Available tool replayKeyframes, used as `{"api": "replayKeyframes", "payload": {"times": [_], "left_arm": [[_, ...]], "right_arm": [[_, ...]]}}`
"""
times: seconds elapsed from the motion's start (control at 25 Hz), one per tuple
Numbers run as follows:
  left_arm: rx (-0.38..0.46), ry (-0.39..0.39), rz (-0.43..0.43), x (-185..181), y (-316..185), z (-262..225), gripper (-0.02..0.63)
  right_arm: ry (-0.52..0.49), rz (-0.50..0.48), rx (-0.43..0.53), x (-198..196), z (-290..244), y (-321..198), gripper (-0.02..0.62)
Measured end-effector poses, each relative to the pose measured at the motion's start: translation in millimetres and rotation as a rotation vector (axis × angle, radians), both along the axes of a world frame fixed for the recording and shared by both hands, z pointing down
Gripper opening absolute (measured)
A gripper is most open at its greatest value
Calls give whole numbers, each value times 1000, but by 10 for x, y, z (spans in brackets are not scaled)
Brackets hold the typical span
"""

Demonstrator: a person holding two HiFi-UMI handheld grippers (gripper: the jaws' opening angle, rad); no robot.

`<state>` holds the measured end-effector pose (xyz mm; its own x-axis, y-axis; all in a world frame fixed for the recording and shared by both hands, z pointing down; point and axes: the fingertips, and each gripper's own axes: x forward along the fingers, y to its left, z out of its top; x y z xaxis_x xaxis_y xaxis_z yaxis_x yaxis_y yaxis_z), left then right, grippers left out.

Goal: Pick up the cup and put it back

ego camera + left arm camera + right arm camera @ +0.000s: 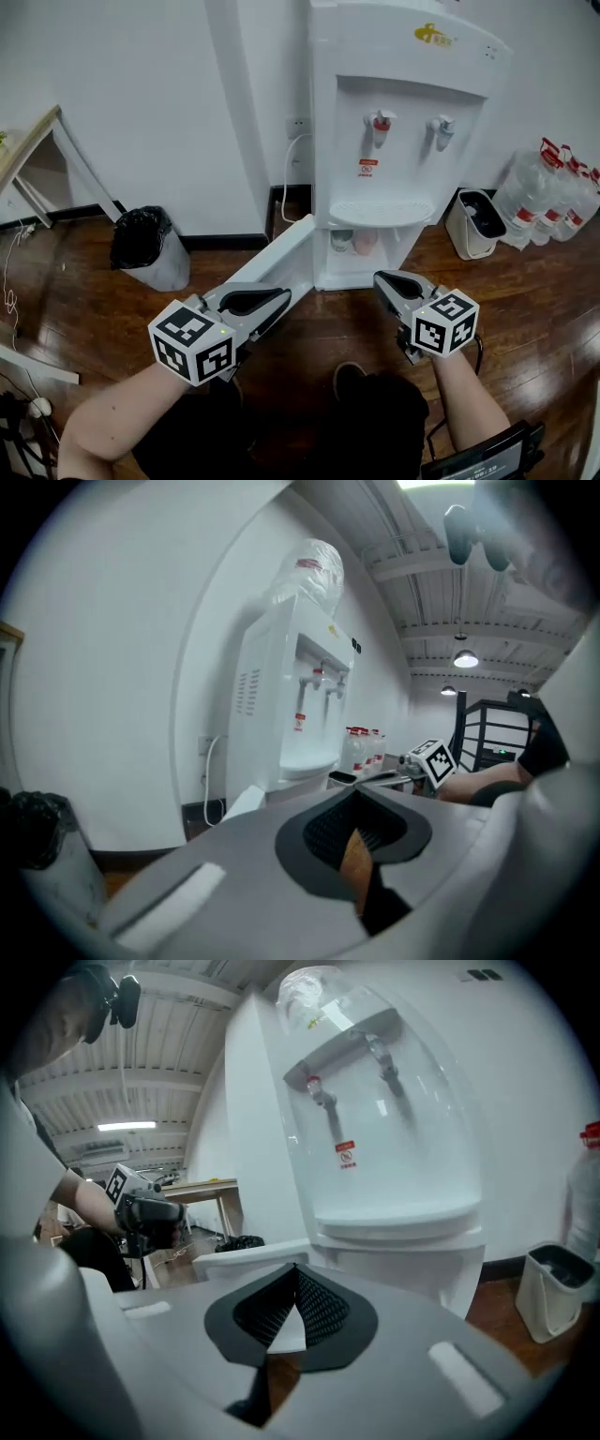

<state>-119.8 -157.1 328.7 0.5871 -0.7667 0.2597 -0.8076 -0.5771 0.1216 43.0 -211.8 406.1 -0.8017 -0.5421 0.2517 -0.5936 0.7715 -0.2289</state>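
Directly ahead stands the white water dispenser (403,112), the largest thing in the head view, with 2 taps above a drip shelf. Its lower cabinet door (281,251) hangs open to the dispenser's left. A bin with a black bag (145,246) sits further left of the dispenser, a white bin (473,223) just to its right, and several large water bottles (553,192) beyond that.

In front of the dispenser, well short of it, the left hand-held gripper (279,300) and the right hand-held gripper (384,279) both point toward the open cabinet. Each one's own view shows the ribbed pads pressed together with nothing between them.

Smallest of all are 2 cups inside the dispenser's open compartment, under the drip shelf: a pale cup (342,241) and a pink cup (366,241), side by side and near touching. Which of the 2 the task means I cannot tell.

Either cup looks small and probably light, stiff-walled and smooth, so likely a bit slippery against the pads; the material is too small to judge. A sound hold would be across the upper wall, just below the rim, with a firm but gentle squeeze. The jaws must first spread, and the approach should come in low and level, since the shelf overhead and the neighbouring cup leave little room.
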Motion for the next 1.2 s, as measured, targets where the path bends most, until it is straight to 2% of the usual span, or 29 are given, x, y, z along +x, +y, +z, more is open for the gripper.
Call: {"api": "replayKeyframes", "payload": {"times": [0.12, 0.24, 0.4, 0.48, 0.64, 0.96, 1.2], "left_arm": [[73, 15, -46, -125, 39, -333, 16], [136, 27, -9, -78, 153, -592, 16], [155, 15, 22, -10, 250, -661, 18], [151, 23, 32, 12, 253, -679, 18], [161, 39, 47, 17, 224, -729, 17], [132, 98, 22, -86, 158, -743, 16], [152, 30, 35, -131, 193, -698, 17]], "right_arm": [[12, -20, 30, -37, -340, 160, 2], [9, -25, 67, -66, -719, 299, 2], [-29, -27, 73, -175, -1133, 385, 2], [-9, -43, 96, -246, -1251, 447, 2], [74, -60, 85, -309, -1234, 523, 2], [20, -49, 52, -450, -1239, 569, 2], [-4, -38, 37, -278, -1103, 542, 1]]}}
